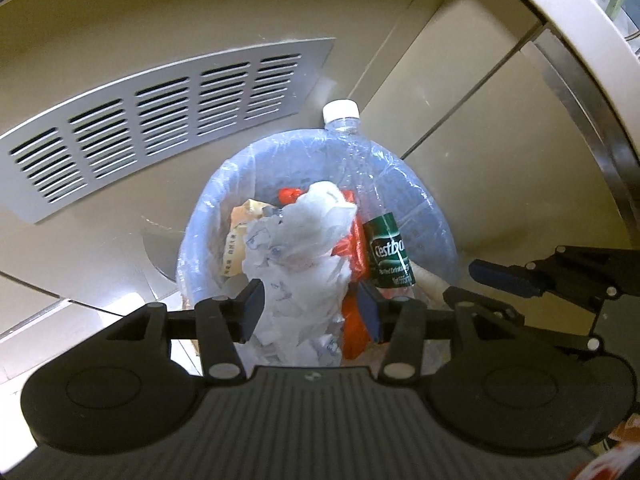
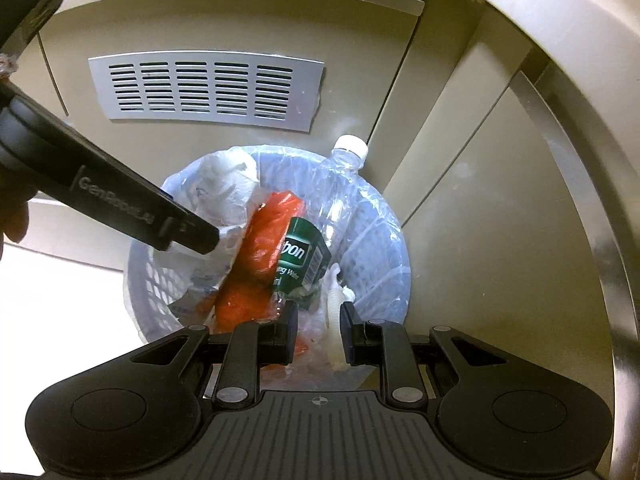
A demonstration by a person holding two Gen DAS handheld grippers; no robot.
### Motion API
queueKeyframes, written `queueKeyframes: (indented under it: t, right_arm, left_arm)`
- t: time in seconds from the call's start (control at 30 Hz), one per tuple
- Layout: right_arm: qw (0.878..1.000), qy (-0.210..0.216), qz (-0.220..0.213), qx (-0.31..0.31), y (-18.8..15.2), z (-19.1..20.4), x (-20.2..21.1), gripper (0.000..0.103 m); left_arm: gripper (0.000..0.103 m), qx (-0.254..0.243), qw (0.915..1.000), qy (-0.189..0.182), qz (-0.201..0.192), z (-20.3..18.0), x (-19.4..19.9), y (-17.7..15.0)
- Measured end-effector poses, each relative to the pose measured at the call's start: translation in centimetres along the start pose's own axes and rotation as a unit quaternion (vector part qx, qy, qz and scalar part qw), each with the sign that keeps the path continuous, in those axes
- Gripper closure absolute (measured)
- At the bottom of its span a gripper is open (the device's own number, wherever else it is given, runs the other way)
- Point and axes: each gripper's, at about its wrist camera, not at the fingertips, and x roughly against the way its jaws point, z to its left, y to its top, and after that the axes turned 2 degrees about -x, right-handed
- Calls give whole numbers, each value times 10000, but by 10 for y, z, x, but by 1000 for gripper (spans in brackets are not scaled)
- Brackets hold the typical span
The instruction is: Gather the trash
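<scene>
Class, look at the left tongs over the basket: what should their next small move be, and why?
Probably lift the left tongs up and clear. Their jaws stand open, and the crumpled white paper already rests in the lined basket beside the bottle and orange wrapper, so nothing seems left to release.

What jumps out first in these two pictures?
A pale blue basket, lined with clear plastic and heaped with rubbish, fills the middle of both views. A big clear bottle with a white cap leans against its far rim, beside crumpled white paper and an orange wrapper. A slotted metal vent sits on the wall behind.
</scene>
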Motion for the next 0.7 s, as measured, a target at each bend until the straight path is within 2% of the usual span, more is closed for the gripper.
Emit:
queueKeyframes:
  t: [0.27,0.4,0.47,0.5,0.53,0.6,0.7]
  right_arm:
    - [9997,39,-34,-226,5,2,16,81]
    - [9978,196,6,-636,11,-4,26,79]
    - [9955,236,21,-916,14,-7,33,67]
    - [9941,255,19,-1054,15,-9,37,51]
    - [9923,273,0,-1205,16,-10,41,41]
    - [9882,287,-73,-1506,17,-12,52,39]
    - [9829,300,-128,-1810,18,-10,66,39]
  left_arm:
    - [56,21,9999,105,-136,7,28,-8]
    - [56,6,9996,169,-234,8,52,-15]
    - [53,-53,9994,177,-293,7,64,-18]
    - [52,-81,9992,186,-331,7,71,-20]
    - [49,-106,9992,189,-348,6,75,-22]
    - [47,-165,9990,197,-376,6,85,-25]
    - [38,-328,9981,214,-475,3,98,-29]
